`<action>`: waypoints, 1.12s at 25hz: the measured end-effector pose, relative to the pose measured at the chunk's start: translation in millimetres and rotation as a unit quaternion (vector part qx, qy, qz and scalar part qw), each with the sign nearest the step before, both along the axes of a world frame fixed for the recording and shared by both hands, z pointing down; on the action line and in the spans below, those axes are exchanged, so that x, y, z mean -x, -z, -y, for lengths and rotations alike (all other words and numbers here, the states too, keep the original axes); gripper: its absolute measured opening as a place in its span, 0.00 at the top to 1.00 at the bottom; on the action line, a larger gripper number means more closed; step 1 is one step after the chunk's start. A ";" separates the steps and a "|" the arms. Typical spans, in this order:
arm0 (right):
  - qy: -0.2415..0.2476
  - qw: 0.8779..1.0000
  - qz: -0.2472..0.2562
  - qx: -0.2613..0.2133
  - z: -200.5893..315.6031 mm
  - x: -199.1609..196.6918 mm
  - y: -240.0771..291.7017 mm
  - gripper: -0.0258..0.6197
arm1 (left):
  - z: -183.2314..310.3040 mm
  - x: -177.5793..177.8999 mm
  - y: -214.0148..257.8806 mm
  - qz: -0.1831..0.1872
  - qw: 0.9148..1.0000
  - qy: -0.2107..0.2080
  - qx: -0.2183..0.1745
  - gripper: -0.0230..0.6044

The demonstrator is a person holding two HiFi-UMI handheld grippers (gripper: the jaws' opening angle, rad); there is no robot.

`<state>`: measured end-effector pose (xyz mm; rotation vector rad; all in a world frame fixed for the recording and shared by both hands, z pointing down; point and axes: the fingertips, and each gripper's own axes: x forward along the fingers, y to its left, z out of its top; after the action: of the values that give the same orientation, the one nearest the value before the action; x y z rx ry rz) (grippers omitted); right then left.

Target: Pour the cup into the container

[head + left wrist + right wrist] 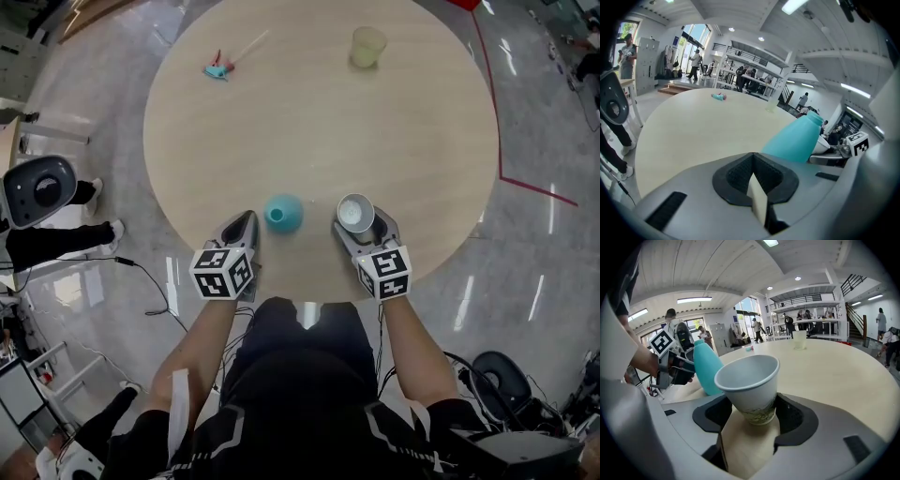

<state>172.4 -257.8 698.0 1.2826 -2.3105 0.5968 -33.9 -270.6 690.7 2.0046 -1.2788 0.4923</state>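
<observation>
Where the round, pale wood-grain table (319,131) fills the middle of the head view, glossy grey floor (94,112) runs all round it. The gripper views show a bright, open hall beyond, with a mezzanine, stairs and people standing well away. At the far left, off the table, stands a rounded grey-and-black device (37,190) with a person's dark legs beside it, and a thin cable (150,281) trails on the floor toward the near edge. On the table's far left lies a small teal-and-pink item (219,69), well apart from everything else. The left gripper (244,223) sits at the near rim, jaws together with nothing between them. Just to its right the teal container (283,213) stands upright on the table, between the two grippers and close to the near edge. Right of it, the right gripper (360,217) has its jaws closed round the lower wall of the white paper cup (355,212), mouth up, with the container near its left side. A broad stretch of bare tabletop separates these from a yellowish translucent cup (368,46) at the far side. Farthest right, a red line (511,173) marks the floor.
</observation>
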 end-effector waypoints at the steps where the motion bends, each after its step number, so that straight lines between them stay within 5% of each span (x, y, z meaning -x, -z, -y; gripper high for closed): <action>1: 0.003 1.000 -0.002 -0.004 1.1 -0.1 1.3 0.50 | -0.3 0.3 1.1 -0.001 1.000 0.000 -0.001 0.96; 23: 0.059 0.993 -0.081 -0.056 14.6 21.9 122.1 0.51 | 7.7 0.2 102.8 -0.013 0.993 -0.028 -0.118 0.96; 28: 0.090 0.986 -0.132 -0.040 14.9 32.5 123.5 0.51 | 11.4 -0.4 111.3 -0.017 0.991 -0.025 -0.130 0.96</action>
<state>139.9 -272.7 574.5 1.0986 -2.2132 0.2594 -33.5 -282.0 579.4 2.2555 -1.3293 0.3251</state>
